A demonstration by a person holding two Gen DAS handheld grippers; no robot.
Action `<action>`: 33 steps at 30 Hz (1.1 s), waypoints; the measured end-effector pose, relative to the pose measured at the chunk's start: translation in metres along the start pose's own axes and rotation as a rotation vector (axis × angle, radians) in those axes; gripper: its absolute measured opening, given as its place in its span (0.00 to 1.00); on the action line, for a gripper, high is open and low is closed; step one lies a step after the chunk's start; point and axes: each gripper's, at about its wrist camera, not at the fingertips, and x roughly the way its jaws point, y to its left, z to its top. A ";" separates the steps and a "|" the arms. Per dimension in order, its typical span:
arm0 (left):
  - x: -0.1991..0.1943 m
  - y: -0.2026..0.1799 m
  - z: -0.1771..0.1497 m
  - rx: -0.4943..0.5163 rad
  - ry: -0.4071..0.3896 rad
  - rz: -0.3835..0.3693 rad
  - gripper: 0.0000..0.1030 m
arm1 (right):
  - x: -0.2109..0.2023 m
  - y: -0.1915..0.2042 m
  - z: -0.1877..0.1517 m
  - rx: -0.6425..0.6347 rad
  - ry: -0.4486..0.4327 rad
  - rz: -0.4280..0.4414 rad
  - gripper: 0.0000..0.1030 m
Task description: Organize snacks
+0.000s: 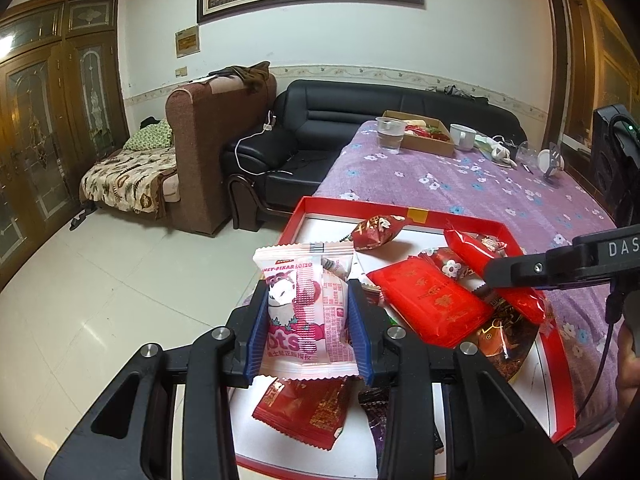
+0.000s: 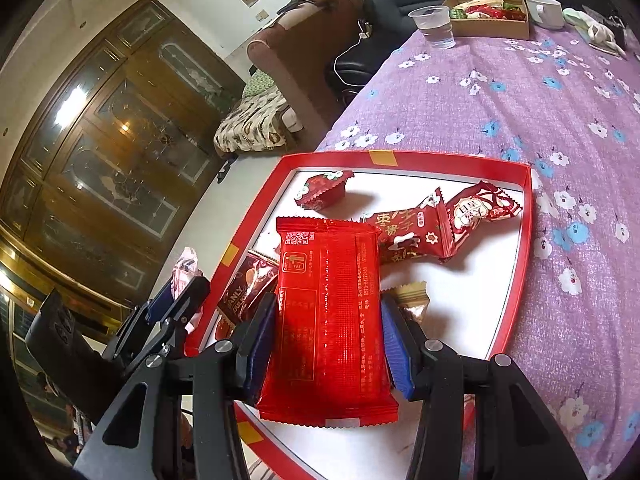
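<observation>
Over the red tray (image 2: 526,216) on the desk (image 2: 520,112), we've got both claws loaded: left claw (image 1: 308,316) clamps a pink Lotso packet (image 1: 304,304), right claw (image 2: 328,344) a red packet (image 2: 328,320). Several snacks lie loose inside; sorting looks barely underway.

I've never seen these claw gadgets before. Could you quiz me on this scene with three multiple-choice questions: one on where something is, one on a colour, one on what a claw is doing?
1. Where is the clear plastic cup?
A. inside the red tray
B. at the table's far end, beside the cardboard box
C. on the sofa

2. What colour is the tablecloth?
A. green
B. plain white
C. purple with flowers

3. What is the left claw doing?
A. gripping a pink snack packet
B. hanging open
C. holding a mug

Answers:
1 B: the clear plastic cup stands by the cardboard box.
2 C: the tablecloth is purple with flowers.
3 A: the left claw clamps the pink snack packet.
</observation>
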 end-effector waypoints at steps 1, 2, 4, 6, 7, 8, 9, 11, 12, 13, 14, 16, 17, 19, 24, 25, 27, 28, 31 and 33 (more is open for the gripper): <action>0.001 -0.001 0.000 0.002 0.005 -0.007 0.34 | 0.000 0.000 0.000 0.000 -0.004 -0.005 0.49; 0.003 -0.002 0.000 0.004 0.010 -0.014 0.35 | 0.000 -0.001 0.001 -0.001 -0.008 -0.012 0.50; 0.003 -0.007 0.000 0.000 0.014 -0.036 0.36 | 0.000 -0.002 0.002 0.002 -0.016 -0.020 0.51; 0.002 -0.013 0.001 -0.001 0.016 -0.087 0.43 | -0.005 -0.005 0.003 0.010 -0.040 -0.020 0.51; -0.001 -0.017 0.001 0.001 0.007 -0.111 0.47 | -0.008 -0.007 0.004 0.015 -0.054 -0.018 0.51; -0.005 -0.019 0.002 0.002 -0.008 -0.121 0.57 | -0.012 -0.010 0.005 0.025 -0.069 -0.015 0.52; -0.013 -0.023 0.003 0.007 -0.039 -0.132 0.68 | -0.019 -0.014 0.006 0.036 -0.090 -0.011 0.52; -0.030 -0.027 0.006 0.017 -0.107 -0.146 0.76 | -0.030 -0.019 0.006 0.041 -0.131 -0.012 0.53; -0.039 -0.030 0.008 0.025 -0.143 -0.145 0.82 | -0.039 -0.022 0.004 0.038 -0.164 -0.019 0.55; -0.050 -0.035 0.010 0.039 -0.183 -0.139 0.83 | -0.046 -0.024 0.003 0.032 -0.189 -0.025 0.55; -0.061 -0.040 0.011 0.057 -0.226 -0.137 0.83 | -0.057 -0.026 0.000 0.019 -0.228 -0.033 0.56; -0.081 -0.050 0.014 0.089 -0.299 -0.130 0.85 | -0.075 -0.025 -0.008 -0.013 -0.302 -0.053 0.57; -0.092 -0.055 0.014 0.098 -0.330 -0.130 0.90 | -0.086 -0.023 -0.013 -0.036 -0.349 -0.057 0.57; -0.110 -0.061 0.015 0.084 -0.354 -0.152 1.00 | -0.107 -0.017 -0.022 -0.091 -0.432 -0.059 0.64; -0.166 -0.054 -0.002 -0.010 -0.455 -0.211 1.00 | -0.160 0.015 -0.073 -0.308 -0.680 -0.164 0.92; -0.172 -0.051 -0.007 -0.035 -0.456 -0.193 1.00 | -0.165 0.018 -0.083 -0.333 -0.704 -0.176 0.94; -0.177 -0.049 -0.014 -0.058 -0.397 -0.169 1.00 | -0.171 0.016 -0.103 -0.350 -0.711 -0.184 0.99; -0.177 -0.050 -0.017 -0.054 -0.369 -0.170 1.00 | -0.171 0.012 -0.113 -0.337 -0.693 -0.175 0.99; -0.181 -0.054 -0.030 -0.006 -0.346 -0.107 1.00 | -0.164 -0.001 -0.130 -0.260 -0.614 -0.126 0.99; -0.182 -0.060 -0.034 0.040 -0.369 -0.040 1.00 | -0.162 -0.008 -0.140 -0.215 -0.595 -0.118 0.99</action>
